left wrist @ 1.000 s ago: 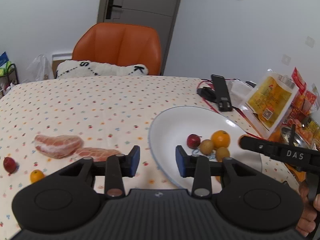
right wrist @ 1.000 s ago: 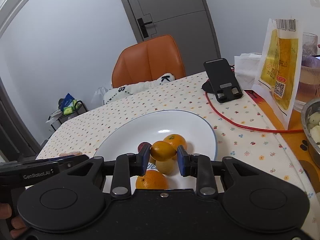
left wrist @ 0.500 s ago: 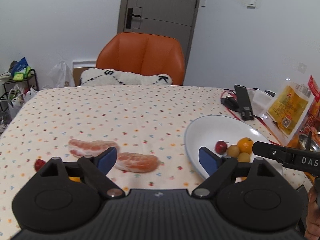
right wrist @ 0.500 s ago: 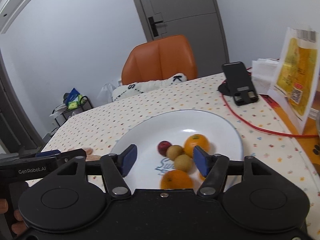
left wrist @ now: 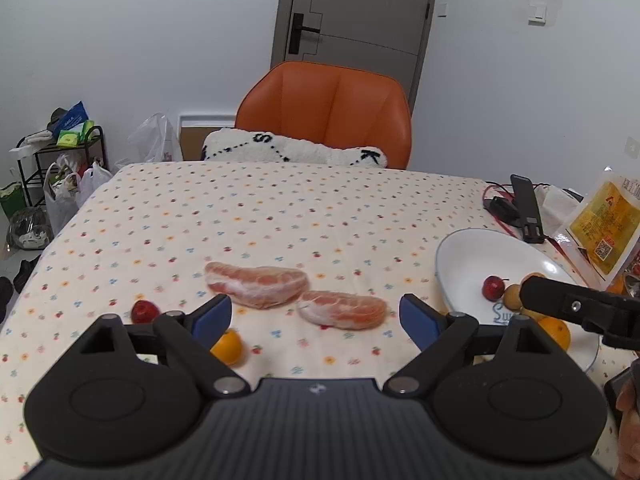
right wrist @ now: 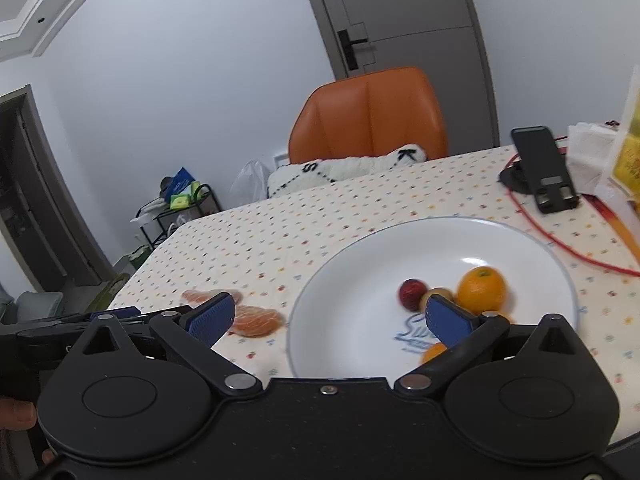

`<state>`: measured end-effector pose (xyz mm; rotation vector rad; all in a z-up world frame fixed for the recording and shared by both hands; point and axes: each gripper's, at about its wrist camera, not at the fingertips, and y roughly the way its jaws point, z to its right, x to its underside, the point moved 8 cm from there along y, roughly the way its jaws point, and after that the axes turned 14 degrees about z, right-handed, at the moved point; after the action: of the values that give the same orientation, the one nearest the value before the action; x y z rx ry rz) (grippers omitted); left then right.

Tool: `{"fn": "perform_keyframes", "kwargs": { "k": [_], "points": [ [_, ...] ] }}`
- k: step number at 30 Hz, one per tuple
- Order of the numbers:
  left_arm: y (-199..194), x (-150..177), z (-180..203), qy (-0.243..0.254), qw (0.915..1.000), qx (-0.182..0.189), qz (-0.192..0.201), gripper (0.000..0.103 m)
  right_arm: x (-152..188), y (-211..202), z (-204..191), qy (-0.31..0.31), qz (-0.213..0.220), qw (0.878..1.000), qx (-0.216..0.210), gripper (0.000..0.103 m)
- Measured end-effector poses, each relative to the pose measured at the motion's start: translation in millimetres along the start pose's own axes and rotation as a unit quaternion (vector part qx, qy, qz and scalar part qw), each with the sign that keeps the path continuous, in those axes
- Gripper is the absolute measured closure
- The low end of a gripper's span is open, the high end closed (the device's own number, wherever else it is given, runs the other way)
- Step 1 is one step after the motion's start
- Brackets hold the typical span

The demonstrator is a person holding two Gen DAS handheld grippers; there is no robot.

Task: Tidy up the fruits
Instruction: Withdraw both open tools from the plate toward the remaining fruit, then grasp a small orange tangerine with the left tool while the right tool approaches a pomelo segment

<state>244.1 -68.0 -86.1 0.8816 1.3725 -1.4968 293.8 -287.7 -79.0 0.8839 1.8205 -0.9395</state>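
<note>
Two views. Left wrist: left gripper (left wrist: 315, 314) now spread wide, empty, swung from white round plate (left wrist: 460, 264) to two peeled pomelo segments (left wrist: 256, 285); small orange citrus (left wrist: 227, 347), red fruit (left wrist: 144, 311) near-left. Right wrist: right gripper (right wrist: 327, 317) wide after releasing; fruit on plate, large orange (right wrist: 481, 289) among it. Nothing obstructs.

Two pomelo segments (left wrist: 296, 296) lie mid-table; the plate (left wrist: 460, 264), at their three o'clock, holds fruit (right wrist: 480, 290).
</note>
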Motion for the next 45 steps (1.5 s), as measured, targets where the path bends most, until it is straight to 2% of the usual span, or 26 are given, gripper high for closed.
{"fn": "perform_keyframes", "kwargs": {
  "k": [11, 18, 24, 28, 31, 34, 36, 40, 42, 45],
  "points": [
    [-7, 4, -31, -0.003, 0.9998, -0.019, -0.004, 0.013, 10, 16, -30, 0.000, -0.019, 0.999, -0.032, 0.000],
    [-6, 15, -49, -0.020, 0.9996, -0.014, -0.017, 0.013, 15, 24, -50, -0.014, -0.025, 0.998, -0.051, 0.000],
    [-2, 21, -54, -0.016, 0.9996, -0.013, -0.018, 0.014, 20, 31, -62, -0.025, -0.033, 0.997, -0.061, 0.000],
    [4, 25, -57, -0.025, 0.9994, -0.007, -0.022, 0.017, 22, 37, -68, -0.033, -0.038, 0.996, -0.068, 0.006],
    [7, 27, -58, -0.027, 0.9993, -0.002, -0.027, 0.024, 24, 42, -72, -0.043, -0.043, 0.995, -0.073, 0.013],
    [12, 28, -59, -0.031, 0.9989, 0.001, -0.034, 0.038, 25, 49, -76, -0.045, -0.051, 0.995, -0.079, 0.023],
    [17, 30, -59, -0.035, 0.9985, 0.004, -0.042, 0.047, 26, 55, -78, -0.043, -0.058, 0.994, -0.082, 0.026],
    [24, 31, -59, -0.025, 0.9984, 0.007, -0.050, 0.057, 25, 66, -80, -0.040, -0.066, 0.993, -0.085, 0.028],
    [27, 29, -61, -0.023, 0.9981, 0.005, -0.057, 0.081, 25, 71, -82, -0.040, -0.068, 0.993, -0.088, 0.028],
    [29, 24, -67, -0.040, 0.9972, 0.010, -0.062, 0.081, 25, 78, -86, -0.043, -0.073, 0.992, -0.092, 0.028]
  ]
}}
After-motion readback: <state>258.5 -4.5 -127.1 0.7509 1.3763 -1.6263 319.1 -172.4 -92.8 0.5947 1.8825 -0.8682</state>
